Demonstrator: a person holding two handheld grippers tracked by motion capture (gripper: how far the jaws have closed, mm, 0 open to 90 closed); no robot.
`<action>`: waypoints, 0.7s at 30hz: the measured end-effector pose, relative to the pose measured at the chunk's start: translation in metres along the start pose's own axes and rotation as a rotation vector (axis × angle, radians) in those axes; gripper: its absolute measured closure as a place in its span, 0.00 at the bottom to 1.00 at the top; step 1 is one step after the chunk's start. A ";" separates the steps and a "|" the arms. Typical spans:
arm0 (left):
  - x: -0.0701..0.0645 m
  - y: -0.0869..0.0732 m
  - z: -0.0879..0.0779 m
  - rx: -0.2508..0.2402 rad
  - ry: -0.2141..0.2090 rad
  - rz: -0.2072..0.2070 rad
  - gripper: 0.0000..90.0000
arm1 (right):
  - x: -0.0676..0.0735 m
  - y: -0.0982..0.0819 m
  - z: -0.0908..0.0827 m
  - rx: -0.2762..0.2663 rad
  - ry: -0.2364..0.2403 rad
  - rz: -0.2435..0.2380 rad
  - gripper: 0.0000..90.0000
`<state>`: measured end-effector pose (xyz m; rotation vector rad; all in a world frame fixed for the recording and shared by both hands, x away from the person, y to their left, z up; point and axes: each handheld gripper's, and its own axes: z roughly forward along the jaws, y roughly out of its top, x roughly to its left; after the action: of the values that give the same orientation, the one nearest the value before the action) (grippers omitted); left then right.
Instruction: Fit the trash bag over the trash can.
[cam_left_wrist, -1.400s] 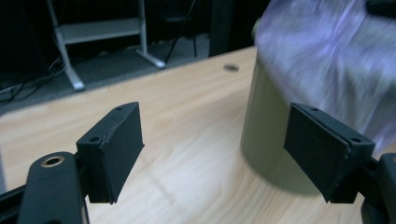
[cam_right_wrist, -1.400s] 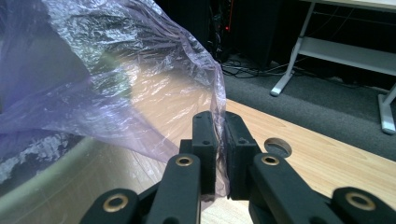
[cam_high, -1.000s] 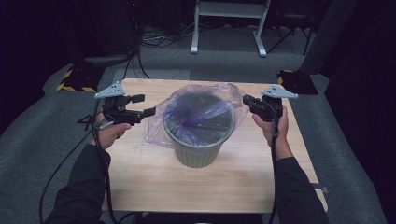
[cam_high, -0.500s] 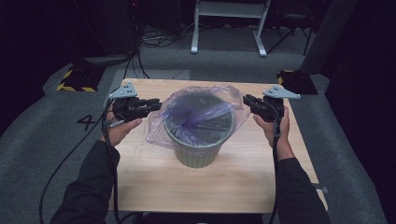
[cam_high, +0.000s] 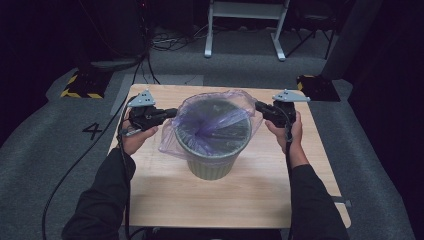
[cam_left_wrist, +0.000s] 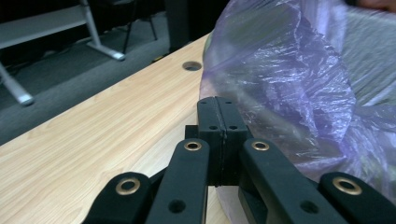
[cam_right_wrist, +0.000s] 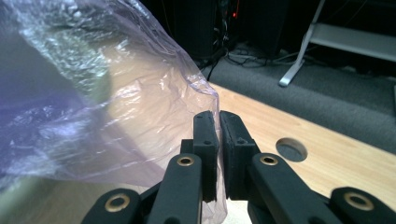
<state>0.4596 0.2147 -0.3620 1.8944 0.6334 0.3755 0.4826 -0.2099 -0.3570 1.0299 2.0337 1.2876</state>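
Left tongs have just been closing, now gripping the purple bag rim; right tongs are pinching the opposite edge, the bin sitting between them.

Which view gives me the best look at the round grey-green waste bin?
The high view: the round grey-green waste bin stands whole on the wooden table, the thin purple plastic bag draped over its rim. In the two gripper views, crinkled bag film veils the bin: ribbed wall on the left, blurred grey on the right.
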 end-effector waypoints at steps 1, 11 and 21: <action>0.001 -0.001 0.001 -0.002 -0.004 -0.002 1.00 | -0.001 -0.001 0.005 0.010 0.001 0.003 0.95; 0.013 -0.012 0.024 -0.002 -0.001 -0.086 1.00 | -0.015 -0.013 0.038 0.084 0.006 0.100 0.96; 0.009 -0.021 0.020 0.006 0.071 -0.056 1.00 | -0.021 -0.034 0.058 0.194 0.019 0.152 0.93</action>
<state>0.4723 0.2111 -0.3900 1.8719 0.7338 0.4064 0.5274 -0.2057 -0.4114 1.2863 2.1635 1.1940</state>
